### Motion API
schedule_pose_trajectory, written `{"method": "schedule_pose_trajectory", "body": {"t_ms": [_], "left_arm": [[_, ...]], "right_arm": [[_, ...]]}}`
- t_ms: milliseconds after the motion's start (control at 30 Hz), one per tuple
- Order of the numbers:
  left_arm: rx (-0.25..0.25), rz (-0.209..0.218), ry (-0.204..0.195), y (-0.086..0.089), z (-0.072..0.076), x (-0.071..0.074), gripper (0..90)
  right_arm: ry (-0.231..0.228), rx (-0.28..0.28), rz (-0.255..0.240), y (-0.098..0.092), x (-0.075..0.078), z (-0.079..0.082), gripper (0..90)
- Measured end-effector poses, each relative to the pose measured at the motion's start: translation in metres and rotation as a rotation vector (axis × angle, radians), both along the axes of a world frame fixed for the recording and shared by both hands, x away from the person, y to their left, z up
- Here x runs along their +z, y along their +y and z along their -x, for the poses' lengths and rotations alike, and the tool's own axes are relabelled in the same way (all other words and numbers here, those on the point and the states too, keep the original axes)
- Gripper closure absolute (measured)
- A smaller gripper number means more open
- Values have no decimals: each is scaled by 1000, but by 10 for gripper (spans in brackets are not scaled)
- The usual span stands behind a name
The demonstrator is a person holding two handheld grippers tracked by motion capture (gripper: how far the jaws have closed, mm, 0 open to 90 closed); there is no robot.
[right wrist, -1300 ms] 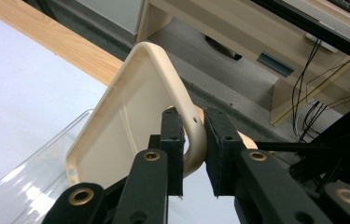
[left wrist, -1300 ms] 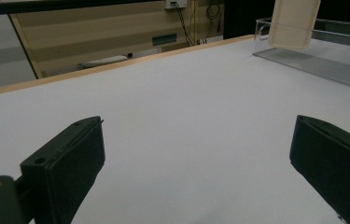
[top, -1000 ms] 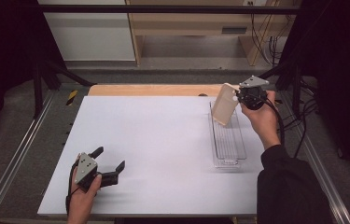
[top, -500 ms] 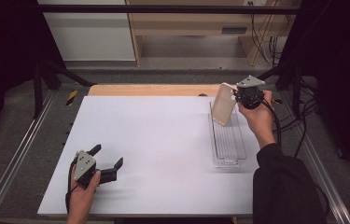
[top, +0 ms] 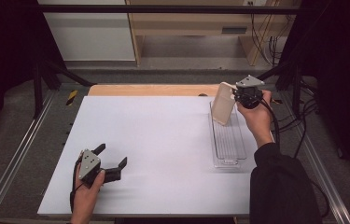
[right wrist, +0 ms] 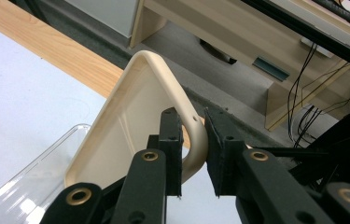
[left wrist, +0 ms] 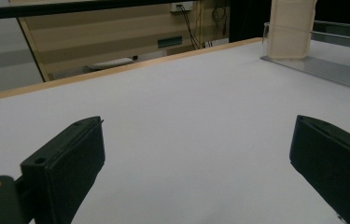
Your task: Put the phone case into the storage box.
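A beige plastic lid [top: 222, 109] with a rounded rim hangs tilted over the far end of a long clear container [top: 228, 140] at the right of the white table [top: 154, 130]. My right gripper [top: 236, 97] is shut on the lid's rim; in the right gripper view the two pads pinch the rim [right wrist: 196, 126] of the lid [right wrist: 126, 116] above the container [right wrist: 28, 182]. My left gripper [top: 113, 154] rests open on the table near its front left corner, nothing between its fingers [left wrist: 70, 158]. The left gripper view shows the lid [left wrist: 291, 28] and container [left wrist: 331, 70] far off.
A wooden strip [top: 149, 89] runs along the table's far edge. Metal rails [top: 18, 154] flank the table on both sides. Cables [top: 294, 116] trail at the right, and a wooden shelf unit [top: 196, 23] stands behind.
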State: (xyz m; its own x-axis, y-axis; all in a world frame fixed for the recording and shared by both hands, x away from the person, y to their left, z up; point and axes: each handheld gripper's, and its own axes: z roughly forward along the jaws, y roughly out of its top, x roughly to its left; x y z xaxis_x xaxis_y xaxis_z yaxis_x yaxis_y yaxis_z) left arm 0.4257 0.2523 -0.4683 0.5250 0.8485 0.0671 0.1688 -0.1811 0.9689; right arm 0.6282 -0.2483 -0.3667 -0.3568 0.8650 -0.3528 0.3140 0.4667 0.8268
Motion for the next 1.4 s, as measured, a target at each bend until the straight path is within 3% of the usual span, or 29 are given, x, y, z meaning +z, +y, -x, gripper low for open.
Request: {"method": "schedule_pose_trajectory", "body": {"t_ms": [100, 267, 700, 1400], "left_arm": [[22, -10, -9, 1, 6, 0, 33], [43, 16, -5, 8, 11, 0, 32], [3, 1, 8, 0, 5, -2, 32], [8, 5, 0, 2, 5, 0, 32]], "right_arm": [[-6, 7, -2, 2, 0, 0, 772], [-13, 11, -1, 4, 1, 2, 772], [-30, -22, -20, 3, -4, -6, 767], [-48, -45, -29, 13, -6, -11, 746]]}}
